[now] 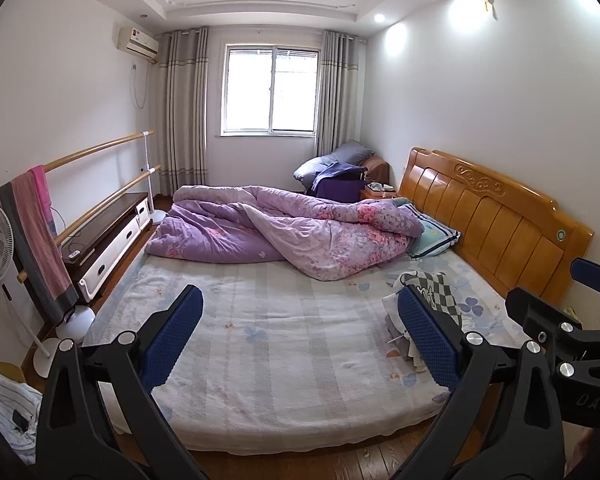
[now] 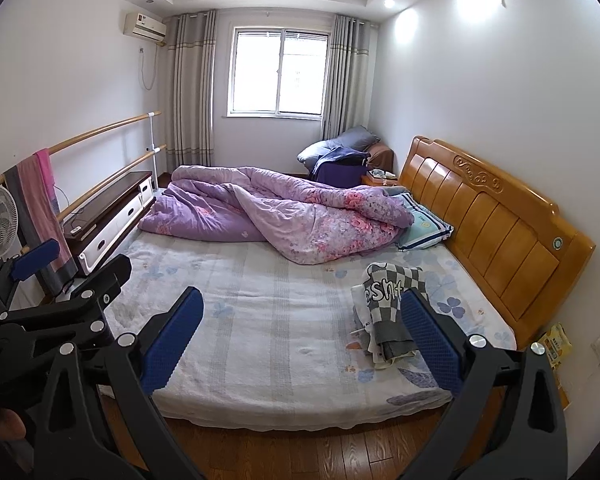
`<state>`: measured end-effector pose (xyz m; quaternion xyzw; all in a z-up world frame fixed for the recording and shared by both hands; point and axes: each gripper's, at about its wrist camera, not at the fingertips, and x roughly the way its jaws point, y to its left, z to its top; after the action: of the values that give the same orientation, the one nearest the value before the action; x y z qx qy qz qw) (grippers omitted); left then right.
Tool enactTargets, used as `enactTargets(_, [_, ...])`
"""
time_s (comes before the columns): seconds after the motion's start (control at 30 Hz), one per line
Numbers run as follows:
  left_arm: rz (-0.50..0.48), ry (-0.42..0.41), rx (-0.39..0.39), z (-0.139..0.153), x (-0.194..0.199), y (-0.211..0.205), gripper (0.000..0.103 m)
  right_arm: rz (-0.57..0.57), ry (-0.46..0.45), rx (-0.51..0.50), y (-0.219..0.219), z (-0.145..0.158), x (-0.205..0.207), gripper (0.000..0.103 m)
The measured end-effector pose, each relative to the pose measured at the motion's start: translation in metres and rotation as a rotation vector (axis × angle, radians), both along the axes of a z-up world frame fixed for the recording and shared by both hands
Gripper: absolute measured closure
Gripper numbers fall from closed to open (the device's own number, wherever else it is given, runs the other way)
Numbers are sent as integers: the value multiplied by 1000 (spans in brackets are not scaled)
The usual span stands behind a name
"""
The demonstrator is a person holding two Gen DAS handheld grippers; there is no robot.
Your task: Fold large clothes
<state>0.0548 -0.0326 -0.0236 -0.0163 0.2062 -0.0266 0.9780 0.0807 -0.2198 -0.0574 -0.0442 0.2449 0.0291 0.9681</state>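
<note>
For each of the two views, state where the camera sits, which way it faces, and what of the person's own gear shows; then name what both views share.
Left wrist: sits on the left gripper, above the bed's foot edge, facing the window; its open blue fingers frame the bed, and the right gripper intrudes at right.
Right wrist: sits on the right gripper, facing the same way; the left gripper shows at left.
Shared: purple quilt, checkered garment, wooden headboard.
</note>
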Motion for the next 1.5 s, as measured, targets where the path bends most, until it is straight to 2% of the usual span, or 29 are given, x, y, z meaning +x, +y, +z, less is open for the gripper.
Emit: enactTargets(1.5, [1,0,2,-6,15,-15,5,-9,0,-9,3,-3,4,8])
